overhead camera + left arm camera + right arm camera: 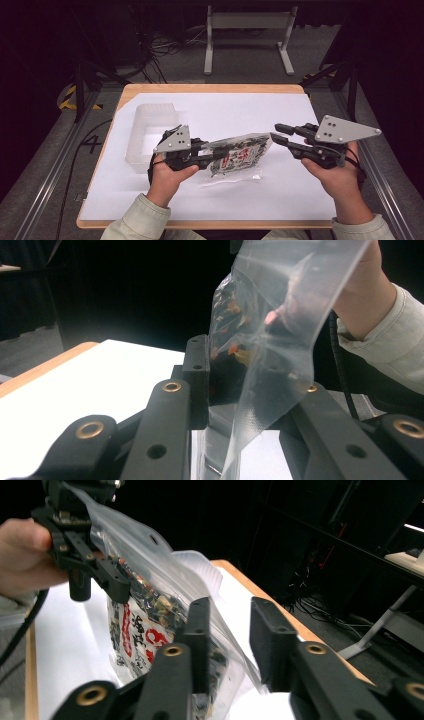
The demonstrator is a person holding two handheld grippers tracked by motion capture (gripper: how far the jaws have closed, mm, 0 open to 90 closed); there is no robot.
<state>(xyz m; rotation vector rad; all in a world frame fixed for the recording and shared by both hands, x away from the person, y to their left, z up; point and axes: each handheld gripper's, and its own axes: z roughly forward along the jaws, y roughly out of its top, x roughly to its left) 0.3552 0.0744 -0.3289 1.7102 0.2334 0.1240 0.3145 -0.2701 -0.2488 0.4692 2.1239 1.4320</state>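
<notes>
A clear plastic bag of dark snack pieces with a red and white label [240,156] hangs just above the white sheet [280,190] at mid table. My left gripper [214,153] is shut on the bag's left end. In the left gripper view its jaws [240,385] pinch the clear film [280,315]. My right gripper [275,131] stands open at the bag's right end. In the right gripper view the bag's edge [145,630] runs behind the left jaw into the gap of that gripper [232,625], and no pad presses on it. The left gripper [100,575] shows beyond.
A clear plastic tub [150,130] sits on the white sheet behind my left hand. The wooden table edge [210,88] frames the sheet. A grey metal stand [247,20] and cables lie on the floor beyond. The other hand and sleeve [380,320] show behind the bag.
</notes>
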